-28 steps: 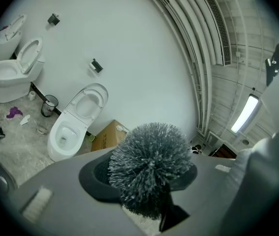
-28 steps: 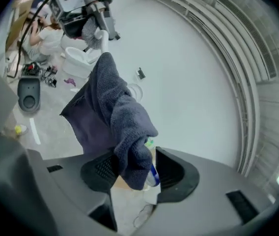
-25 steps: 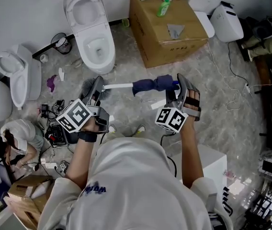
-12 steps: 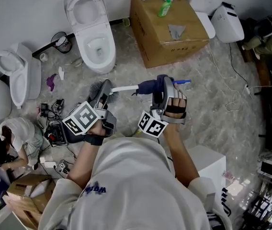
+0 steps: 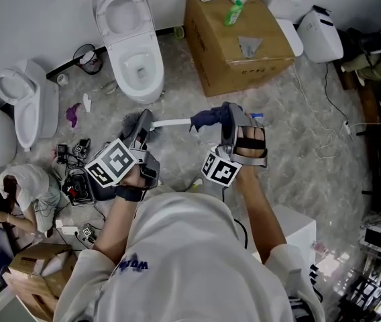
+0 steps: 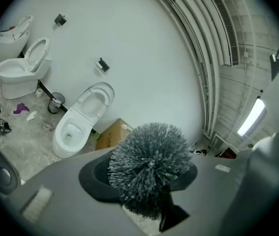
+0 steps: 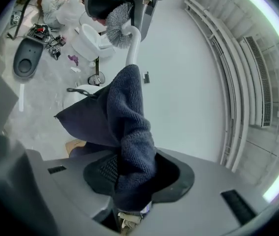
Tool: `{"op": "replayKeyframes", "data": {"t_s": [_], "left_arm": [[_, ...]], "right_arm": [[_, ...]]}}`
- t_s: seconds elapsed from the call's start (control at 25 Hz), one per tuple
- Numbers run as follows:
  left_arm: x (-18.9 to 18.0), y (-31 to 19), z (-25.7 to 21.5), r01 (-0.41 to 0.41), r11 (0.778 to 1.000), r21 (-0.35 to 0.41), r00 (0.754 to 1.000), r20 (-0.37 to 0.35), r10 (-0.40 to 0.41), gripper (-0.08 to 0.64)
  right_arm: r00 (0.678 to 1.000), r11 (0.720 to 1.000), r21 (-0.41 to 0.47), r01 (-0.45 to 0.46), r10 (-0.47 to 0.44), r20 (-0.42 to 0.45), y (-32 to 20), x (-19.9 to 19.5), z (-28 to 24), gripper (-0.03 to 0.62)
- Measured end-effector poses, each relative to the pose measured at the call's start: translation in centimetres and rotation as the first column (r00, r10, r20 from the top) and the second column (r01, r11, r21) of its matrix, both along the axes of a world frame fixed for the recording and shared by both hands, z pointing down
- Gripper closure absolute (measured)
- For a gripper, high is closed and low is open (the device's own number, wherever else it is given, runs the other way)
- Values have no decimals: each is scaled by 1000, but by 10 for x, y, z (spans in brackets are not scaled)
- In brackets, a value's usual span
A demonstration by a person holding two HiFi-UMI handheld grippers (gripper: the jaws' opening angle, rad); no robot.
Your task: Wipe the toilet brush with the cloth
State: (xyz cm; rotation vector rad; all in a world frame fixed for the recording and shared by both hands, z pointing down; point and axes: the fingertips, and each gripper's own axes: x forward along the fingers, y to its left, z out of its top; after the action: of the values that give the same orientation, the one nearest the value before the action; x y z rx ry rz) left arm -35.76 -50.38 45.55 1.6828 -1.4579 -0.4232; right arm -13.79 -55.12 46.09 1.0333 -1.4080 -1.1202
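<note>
The toilet brush has a white handle (image 5: 172,121) and a grey bristle head (image 6: 148,167). My left gripper (image 5: 143,123) is shut on the head end, and the bristles fill the space between its jaws (image 6: 144,183). A dark blue cloth (image 5: 208,119) is wrapped round the handle further right. My right gripper (image 5: 230,117) is shut on that cloth (image 7: 129,127); its jaws (image 7: 128,178) have just been closing with the cloth between them. The brush head (image 7: 118,18) and handle (image 7: 133,45) show beyond the cloth. The handle's blue tip (image 5: 257,117) pokes out to the right.
A white toilet (image 5: 127,39) stands straight ahead and another toilet (image 5: 26,102) to the left. A cardboard box (image 5: 237,42) carries a green bottle (image 5: 231,12). A person (image 5: 26,190) crouches at lower left among cables. A white box (image 5: 298,228) sits by my right side.
My right gripper has moved left along the handle and rolled, and the cloth has bunched up closer to it. The left gripper has stayed on the brush head.
</note>
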Motion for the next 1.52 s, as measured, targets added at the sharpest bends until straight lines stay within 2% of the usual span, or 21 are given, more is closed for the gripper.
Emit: {"op": "replayKeyframes", "data": {"t_s": [0.32, 0.64, 0.88, 1.0, 1.12, 1.2, 1.28, 1.4, 1.52], "left_arm": [[-10, -3, -1, -24, 1000, 9, 1000, 12, 24, 364], [-18, -9, -6, -27, 999, 33, 1000, -13, 28, 364], [-28, -6, -10, -28, 999, 45, 999, -27, 29, 364], [-44, -1, -6, -6, 999, 42, 997, -79, 9, 364], [-54, 2, -3, -10, 999, 46, 991, -132, 16, 364], [-65, 6, -5, -3, 998, 58, 991, -131, 10, 365], [-81, 11, -7, 10, 997, 74, 994, -107, -2, 365], [-101, 15, -10, 28, 994, 102, 996, -82, -20, 365], [-109, 23, -14, 41, 989, 141, 998, -55, -34, 365]], "right_arm": [[999, 1000, -25, 5, -4, 37, -6, 16, 3, 449], [996, 998, -60, -25, 31, 87, -16, 44, -4, 449], [980, 992, -95, -80, 96, 172, -17, 53, -13, 432], [948, 978, -147, -148, 183, 259, -24, 72, -8, 482], [919, 977, -155, -148, 193, 343, -19, 67, -19, 560], [913, 980, -137, -146, 186, 364, -13, 55, -27, 568], [890, 975, -140, -174, 216, 400, -7, 47, -31, 571], [830, 953, -184, -239, 299, 471, 1, 35, -34, 572], [735, 924, -233, -303, 382, 561, 14, 27, -44, 572]]}}
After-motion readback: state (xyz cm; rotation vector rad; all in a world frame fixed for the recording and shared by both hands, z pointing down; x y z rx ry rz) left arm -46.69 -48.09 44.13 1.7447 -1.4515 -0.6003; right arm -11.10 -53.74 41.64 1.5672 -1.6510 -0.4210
